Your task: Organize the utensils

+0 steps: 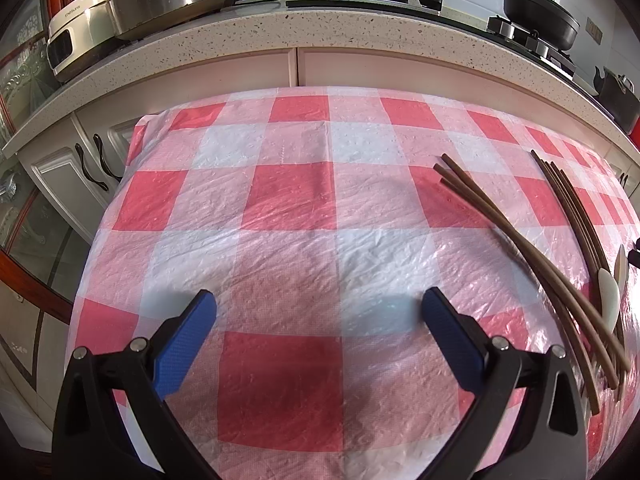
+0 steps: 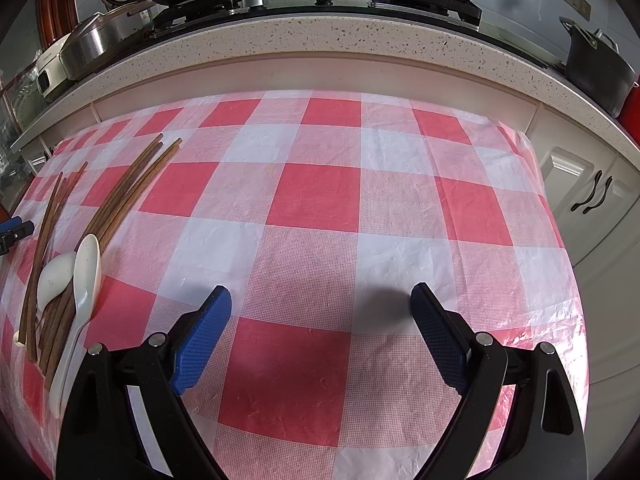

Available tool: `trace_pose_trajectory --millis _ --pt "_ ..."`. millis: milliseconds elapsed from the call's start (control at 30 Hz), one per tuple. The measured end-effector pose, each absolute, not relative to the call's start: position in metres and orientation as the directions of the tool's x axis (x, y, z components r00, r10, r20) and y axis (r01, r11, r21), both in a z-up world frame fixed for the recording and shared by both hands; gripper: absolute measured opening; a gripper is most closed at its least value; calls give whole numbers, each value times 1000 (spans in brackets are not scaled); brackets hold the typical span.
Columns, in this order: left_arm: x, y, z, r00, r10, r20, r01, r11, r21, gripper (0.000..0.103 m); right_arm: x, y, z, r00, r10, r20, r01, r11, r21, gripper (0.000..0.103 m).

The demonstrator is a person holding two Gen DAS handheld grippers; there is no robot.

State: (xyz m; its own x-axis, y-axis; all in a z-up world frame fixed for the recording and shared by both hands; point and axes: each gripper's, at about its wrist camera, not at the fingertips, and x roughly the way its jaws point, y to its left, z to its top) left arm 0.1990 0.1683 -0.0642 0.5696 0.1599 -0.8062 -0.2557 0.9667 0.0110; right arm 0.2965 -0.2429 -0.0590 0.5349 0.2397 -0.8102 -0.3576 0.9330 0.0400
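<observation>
Left hand-held gripper (image 1: pixel 319 304): released, blue pads spread wide, nothing between them, hovering over bare red-and-white checked plastic cloth (image 1: pixel 280 208).
Utensils, from the left view: dark brown wooden chopsticks (image 1: pixel 532 256) fanned out to the right of this gripper, near the cloth's right edge there.
Utensils, from the right view: the same chopsticks, with two white plastic spoons (image 2: pixel 76 280) lying on the near ends, bowls pointing away, the longer handle trailing towards the camera.
Long axis: sticks and spoons all run roughly near-to-far, tips leaning a little towards the speckled stone kitchen counter (image 2: pixel 320 36) behind.
Right hand-held gripper (image 2: pixel 321 304): also released and empty, over open cloth; the pile sits off to its left.
Key relation: the pile lies between the two grippers, and the spoon handle comes close by the right gripper's left finger.
Nearer arm: my call is the right one, though it's tight.
Progress: looks like sorting hasn't begun; everything overlaps.
</observation>
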Motion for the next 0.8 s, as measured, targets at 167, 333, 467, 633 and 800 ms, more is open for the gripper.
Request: trace_pose_trajectory --millis 167,333,467,633,800 --pt "199 169 -64 569 160 -806 -256 967 11 99 296 -243 -59 535 240 -810 -358 933 40 85" --pt "199 168 -64 569 160 -806 -255 967 11 99 296 -243 -59 535 240 -810 -358 933 40 85" --pt "199 169 -64 569 160 -806 -256 967 11 99 296 -243 -59 535 240 -810 -358 933 40 85" --pt "199 169 -64 570 160 -806 -255 967 11 99 296 -243 -59 535 240 -810 -358 933 40 85" --pt "199 169 -65 570 160 -806 -255 967 11 99 296 -243 -60 535 240 -810 -358 933 40 85"
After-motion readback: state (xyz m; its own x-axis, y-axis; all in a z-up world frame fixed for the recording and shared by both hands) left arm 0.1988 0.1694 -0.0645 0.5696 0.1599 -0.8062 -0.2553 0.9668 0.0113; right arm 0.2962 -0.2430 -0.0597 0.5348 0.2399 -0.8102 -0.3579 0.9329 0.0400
